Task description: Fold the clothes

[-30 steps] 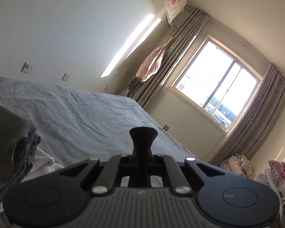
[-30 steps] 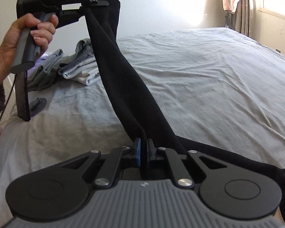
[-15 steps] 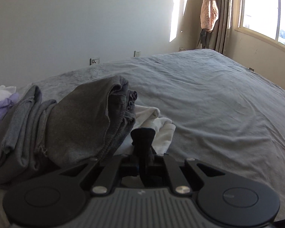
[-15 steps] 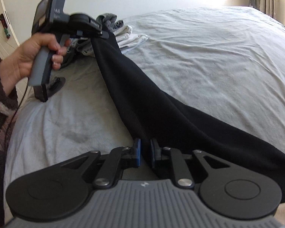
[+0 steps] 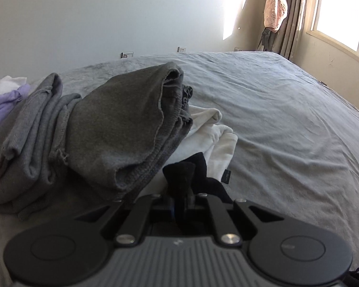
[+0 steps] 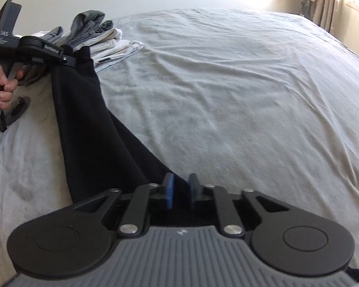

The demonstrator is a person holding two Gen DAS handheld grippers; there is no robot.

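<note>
Here the left gripper (image 6: 71,59) pinches one end of the black garment (image 6: 88,119), which trails across the bed (image 6: 227,95) to the right gripper (image 6: 179,191), whose jaws are closing around cloth. Keeping that span taut should give a flat fold.

folded pile (image 5: 112,129) left, bedsheet (image 6: 227,95) clear right

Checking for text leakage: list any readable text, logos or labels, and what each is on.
"AS": back plate of the left gripper; the letter before it is unclear, and the small print below is unreadable.
Lettering on that gripper's arm: too blurred.
Dark tag on the white garment: unreadable.
</note>
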